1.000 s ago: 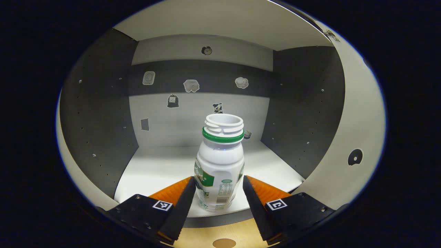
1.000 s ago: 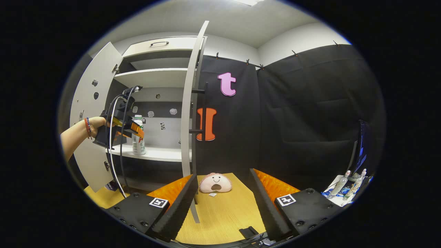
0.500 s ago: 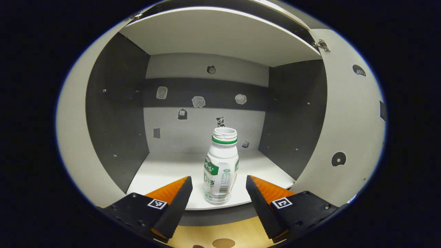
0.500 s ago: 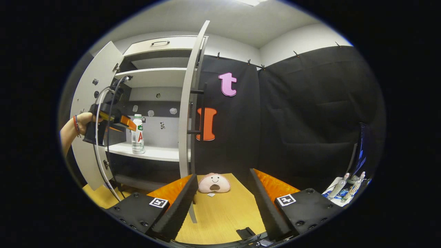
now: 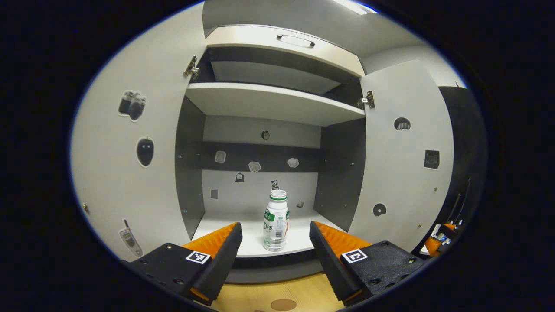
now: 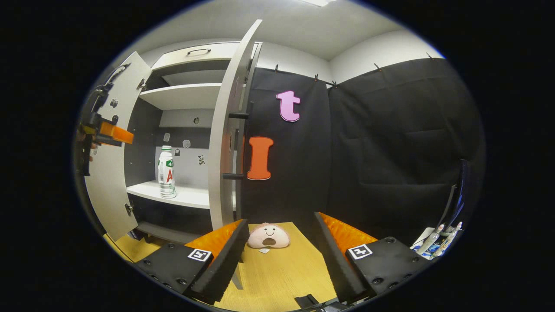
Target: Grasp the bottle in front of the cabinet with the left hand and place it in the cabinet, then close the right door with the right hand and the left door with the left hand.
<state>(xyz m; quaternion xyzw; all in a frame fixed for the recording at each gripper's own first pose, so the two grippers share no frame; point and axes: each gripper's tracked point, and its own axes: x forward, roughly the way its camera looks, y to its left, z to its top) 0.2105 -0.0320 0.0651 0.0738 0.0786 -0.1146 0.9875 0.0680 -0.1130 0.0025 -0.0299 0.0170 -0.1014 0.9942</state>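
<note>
A white bottle (image 5: 275, 221) with a green neck ring and no cap stands upright near the front edge of the cabinet's lower shelf (image 5: 243, 242). My left gripper (image 5: 274, 226) is open and drawn back outside the cabinet, level with the bottle and apart from it. Both doors are swung open: the left door (image 5: 130, 173) and the right door (image 5: 403, 173). In the right gripper view the bottle (image 6: 166, 172) stands on the shelf (image 6: 190, 197). The right door (image 6: 223, 143) is seen edge-on with its dark handle (image 6: 237, 145). My right gripper (image 6: 281, 220) is open and empty, just right of that door.
A pink plush toy (image 6: 268, 236) lies on the wooden table (image 6: 282, 273) below the right door. Several small bottles (image 6: 435, 236) stand at the far right. The left gripper (image 6: 113, 134) and the hand holding it hang beside the left door (image 6: 112, 186). An upper shelf (image 5: 269, 102) spans the cabinet.
My left gripper has pulled back out of the cabinet, leaving the bottle standing on the shelf. The right gripper has shifted slightly towards the right door.
</note>
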